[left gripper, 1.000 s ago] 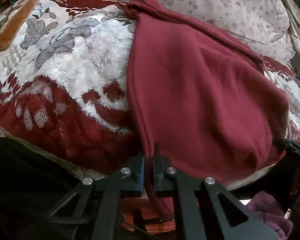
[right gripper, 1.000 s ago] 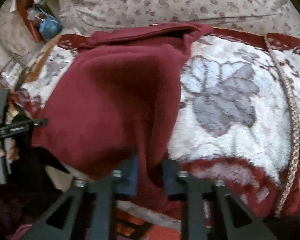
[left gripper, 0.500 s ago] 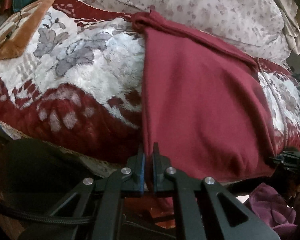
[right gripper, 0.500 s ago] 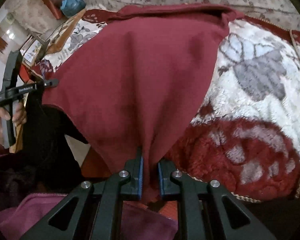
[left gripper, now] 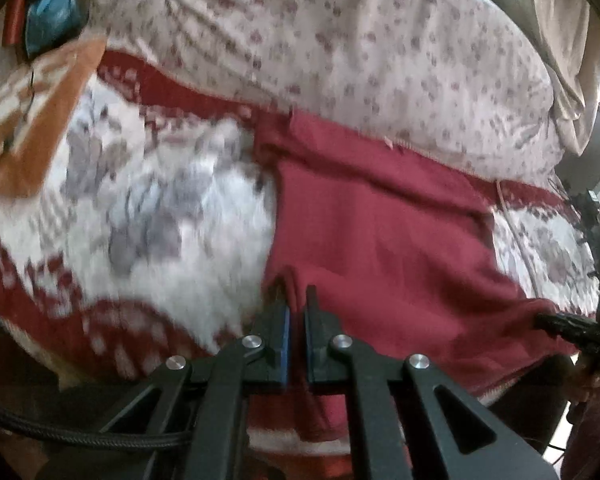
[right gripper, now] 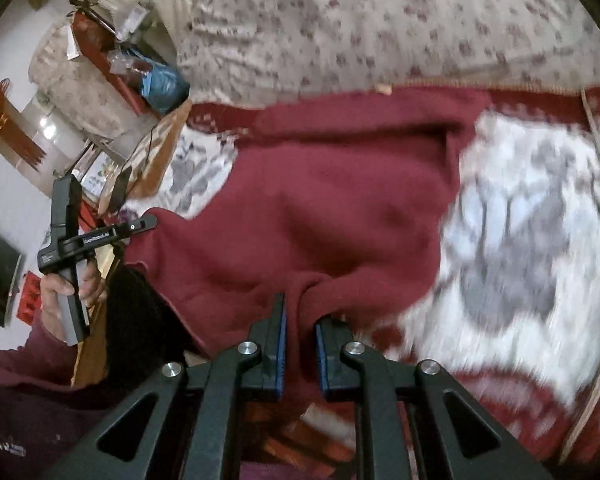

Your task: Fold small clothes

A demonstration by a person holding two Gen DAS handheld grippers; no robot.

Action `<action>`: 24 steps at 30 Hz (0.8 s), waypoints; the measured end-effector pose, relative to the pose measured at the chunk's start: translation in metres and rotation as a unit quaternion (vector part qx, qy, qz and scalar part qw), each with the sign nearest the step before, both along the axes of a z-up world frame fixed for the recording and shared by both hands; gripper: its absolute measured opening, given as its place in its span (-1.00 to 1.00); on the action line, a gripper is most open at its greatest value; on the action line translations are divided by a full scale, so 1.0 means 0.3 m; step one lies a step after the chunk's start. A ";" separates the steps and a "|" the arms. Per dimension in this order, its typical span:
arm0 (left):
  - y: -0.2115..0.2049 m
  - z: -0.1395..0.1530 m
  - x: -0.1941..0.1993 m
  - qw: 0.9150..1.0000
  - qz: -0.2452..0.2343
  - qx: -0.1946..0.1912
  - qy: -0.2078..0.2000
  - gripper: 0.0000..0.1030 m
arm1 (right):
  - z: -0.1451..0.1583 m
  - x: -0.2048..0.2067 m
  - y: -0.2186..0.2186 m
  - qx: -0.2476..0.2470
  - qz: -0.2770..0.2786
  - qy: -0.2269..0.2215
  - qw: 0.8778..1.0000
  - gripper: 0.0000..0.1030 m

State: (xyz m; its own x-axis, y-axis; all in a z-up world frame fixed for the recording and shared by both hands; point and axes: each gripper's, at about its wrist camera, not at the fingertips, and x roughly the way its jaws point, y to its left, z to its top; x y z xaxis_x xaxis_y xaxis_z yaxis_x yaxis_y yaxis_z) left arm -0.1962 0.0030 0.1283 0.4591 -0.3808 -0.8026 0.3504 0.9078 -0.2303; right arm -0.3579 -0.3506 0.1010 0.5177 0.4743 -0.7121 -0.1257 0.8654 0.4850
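Across the floral fleece blanket (left gripper: 172,216) on the bed, the maroon garment (left gripper: 380,248) now lies spread much flatter than half a second ago, when its near edge hung lifted toward the cameras. Both near corners have been carried forward and lowered. The left gripper (left gripper: 296,312) has its jaws nearly closed on a pinch of hem; the right gripper (right gripper: 300,332) has jaws slightly wider, a ridge of cloth bunched between them. Judging by this, the garment is laid out and the fold proper can begin. The patterned quilt (right gripper: 380,20) lies just behind.
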 end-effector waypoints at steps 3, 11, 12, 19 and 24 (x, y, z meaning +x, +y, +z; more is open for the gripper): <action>-0.036 0.031 0.049 1.000 0.004 0.008 -0.023 -0.89 | 0.035 0.060 0.004 -0.015 -0.004 -0.019 1.000 -0.74; -0.098 0.046 0.120 0.999 0.006 0.028 -0.044 -0.89 | 0.066 0.166 -0.040 -0.003 -0.035 -0.039 0.999 -0.74; -0.101 0.044 0.126 0.999 0.005 0.029 -0.044 -0.89 | 0.065 0.176 -0.044 -0.003 -0.039 -0.038 0.999 -0.74; -0.111 0.042 0.153 0.998 0.008 0.034 -0.043 -0.89 | 0.061 0.200 -0.059 -0.009 -0.048 -0.038 0.998 -0.74; -0.114 0.040 0.168 0.998 0.009 0.035 -0.043 -0.89 | 0.061 0.216 -0.073 -0.005 -0.059 -0.041 0.997 -0.74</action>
State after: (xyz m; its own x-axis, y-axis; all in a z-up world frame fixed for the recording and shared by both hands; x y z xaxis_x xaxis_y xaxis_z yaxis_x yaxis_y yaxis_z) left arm -0.1458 -0.0312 0.1404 0.5334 -0.3157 -0.7848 0.3492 0.9272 -0.1357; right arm -0.2931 -0.3724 0.1192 0.6252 0.3998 -0.6704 -0.0618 0.8815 0.4680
